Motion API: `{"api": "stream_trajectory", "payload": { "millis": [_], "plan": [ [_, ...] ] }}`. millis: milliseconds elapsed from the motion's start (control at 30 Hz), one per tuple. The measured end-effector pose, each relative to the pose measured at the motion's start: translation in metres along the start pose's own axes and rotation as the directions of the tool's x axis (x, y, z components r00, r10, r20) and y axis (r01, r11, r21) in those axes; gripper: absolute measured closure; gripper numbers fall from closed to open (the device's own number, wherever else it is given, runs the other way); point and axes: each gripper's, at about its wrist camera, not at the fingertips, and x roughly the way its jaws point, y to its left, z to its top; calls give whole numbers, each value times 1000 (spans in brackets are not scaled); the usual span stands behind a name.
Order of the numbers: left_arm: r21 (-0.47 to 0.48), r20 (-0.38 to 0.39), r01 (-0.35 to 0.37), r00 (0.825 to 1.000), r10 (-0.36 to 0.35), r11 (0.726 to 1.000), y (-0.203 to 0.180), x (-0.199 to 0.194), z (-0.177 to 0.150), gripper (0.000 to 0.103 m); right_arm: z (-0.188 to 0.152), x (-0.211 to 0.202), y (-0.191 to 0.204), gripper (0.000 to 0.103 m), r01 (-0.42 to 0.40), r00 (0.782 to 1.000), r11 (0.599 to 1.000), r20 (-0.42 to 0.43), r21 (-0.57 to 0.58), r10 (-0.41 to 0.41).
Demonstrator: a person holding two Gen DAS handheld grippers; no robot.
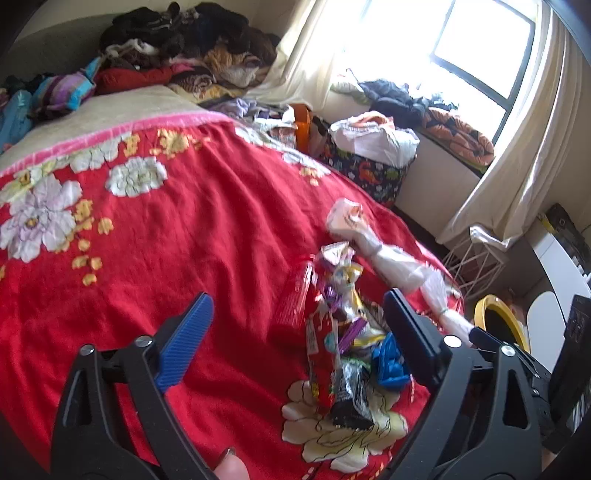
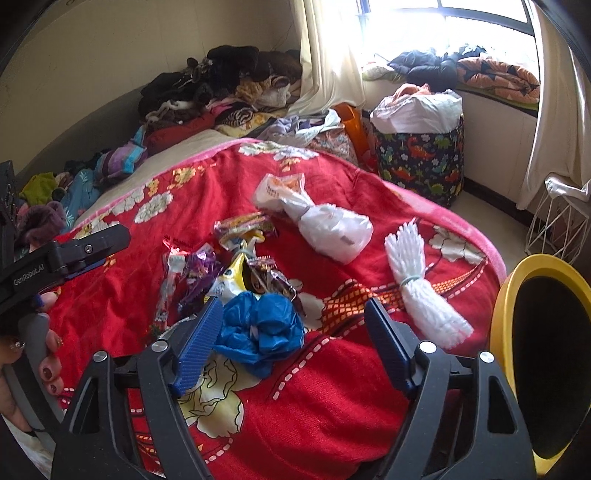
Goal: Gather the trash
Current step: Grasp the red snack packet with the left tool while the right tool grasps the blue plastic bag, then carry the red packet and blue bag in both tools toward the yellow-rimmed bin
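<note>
Two white bags point(image 2: 334, 230) — one blue wad point(image 2: 260, 332)

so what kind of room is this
Most likely a lived-in bedroom: a bed under a red floral blanket, a pile of clothes heaped by the wall, and a curtained window with a dinosaur-print basket below.

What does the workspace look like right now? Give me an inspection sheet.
Surface: red floral blanket spread over the bed.
Job's things: crumpled blue plastic bag, shiny snack wrappers, knotted white plastic bag, banded white straw bundle, all loose on the blanket.
Bin: yellow-rimmed bin beside the bed.
Clutter: clothes pile at the far end.
Grippers: left gripper open, empty; right gripper open, blue bag between jaws, ungripped.
Cables: nothing seen.
Surroundings: dinosaur-print fabric basket, curtained window.
</note>
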Motion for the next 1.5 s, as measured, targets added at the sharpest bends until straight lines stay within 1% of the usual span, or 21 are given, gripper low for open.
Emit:
{"api": "stream_trajectory", "payload": {
  "millis": [67, 200, 233, 367, 433, 600, 633, 733, 767, 800, 833, 933, 967, 1000, 1033, 1200, 1500],
  "plan": [
    [-8, -23, 14, 1000, -14, 1000, 2, 4, -3, 25, -2, 6, 0, 30, -2, 1000, 1000, -16, 6, 2],
    [-33, -75, 43, 996, -46, 999, 6, 13, -11, 30, -5, 18, 0, 34, -8, 999, 1000, -50, 17, 9],
    [-40, -87, 52, 995, -55, 998, 7, 15, -12, 34, -6, 20, -1, 34, -11, 998, 1000, -59, 25, 13],
    [-51, -140, 83, 986, -90, 995, 6, 24, -20, 43, -11, 32, -6, 42, -24, 994, 998, -102, 55, 29],
    [-57, -164, 98, 981, -106, 994, 4, 29, -24, 46, -13, 36, -7, 42, -21, 992, 998, -119, 56, 28],
    [-69, -194, 119, 972, -130, 991, 1, 35, -30, 47, -16, 40, -7, 44, -23, 991, 998, -127, 56, 30],
    [-70, -196, 119, 972, -131, 990, 1, 35, -30, 50, -17, 41, -6, 44, -27, 991, 998, -129, 55, 34],
    [-83, -207, 120, 969, -135, 989, 2, 38, -31, 51, -17, 45, -4, 53, -48, 989, 997, -136, 58, 55],
    [-86, -211, 119, 968, -135, 989, 3, 39, -31, 56, -18, 46, -4, 58, -62, 987, 996, -141, 65, 71],
    [-91, -219, 118, 966, -135, 989, 3, 40, -32, 57, -18, 47, -4, 66, -70, 986, 995, -144, 70, 80],
    [-98, -224, 119, 965, -138, 988, 5, 42, -32, 59, -18, 48, -3, 70, -82, 985, 994, -147, 73, 92],
    [-119, -239, 121, 960, -147, 985, 7, 46, -33, 71, -19, 44, 2, 87, -96, 985, 994, -138, 50, 102],
    [-122, -242, 123, 959, -150, 985, 8, 46, -33, 78, -20, 43, 3, 90, -101, 985, 994, -136, 41, 106],
    [-122, -245, 128, 957, -155, 984, 8, 47, -33, 81, -21, 41, 3, 91, -98, 986, 994, -132, 38, 102],
    [-119, -244, 129, 957, -154, 985, 7, 46, -32, 87, -22, 39, 3, 92, -97, 987, 994, -127, 42, 101],
    [-106, -219, 136, 963, -157, 985, 5, 40, -27, 88, -24, 32, -1, 95, -91, 989, 994, -111, 63, 97],
    [-84, -166, 141, 974, -154, 986, 1, 26, -16, 88, -23, 13, -3, 96, -94, 993, 994, -68, 59, 98]
  ]
}}
